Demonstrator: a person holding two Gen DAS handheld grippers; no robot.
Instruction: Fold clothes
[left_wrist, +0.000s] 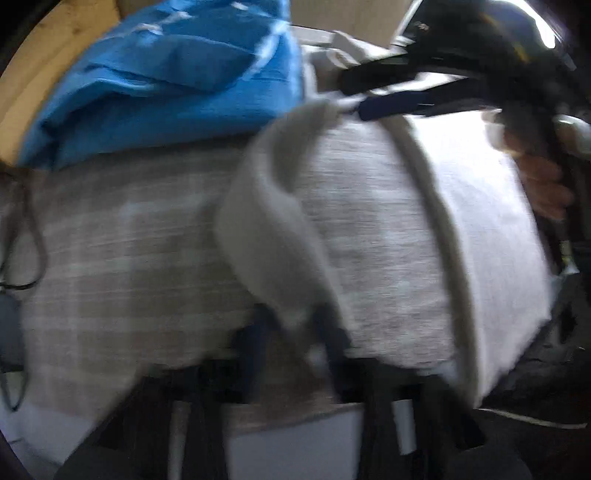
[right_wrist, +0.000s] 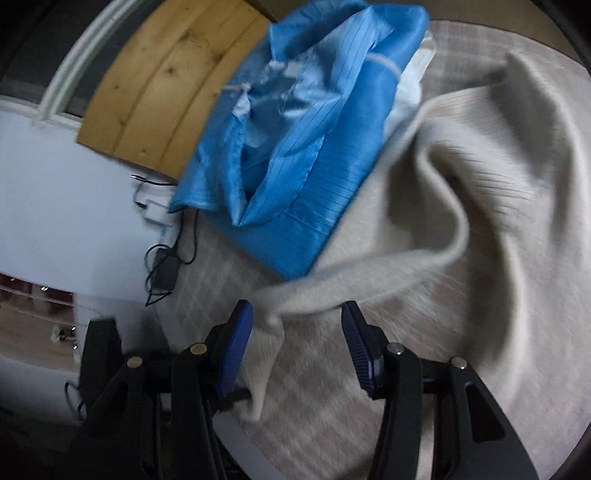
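right gripper (right_wrist: 297, 347) fingers apart, sweater (right_wrist: 461, 229) edge between, not pinched | left gripper (left_wrist: 291, 332) pinching sweater fold | sweater runs up-right

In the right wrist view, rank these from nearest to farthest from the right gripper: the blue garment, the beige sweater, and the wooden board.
1. The beige sweater: a strip of it runs between the fingers of the right gripper.
2. The blue garment: beyond the sweater, up and left of centre.
3. The wooden board: behind the blue garment, upper left.
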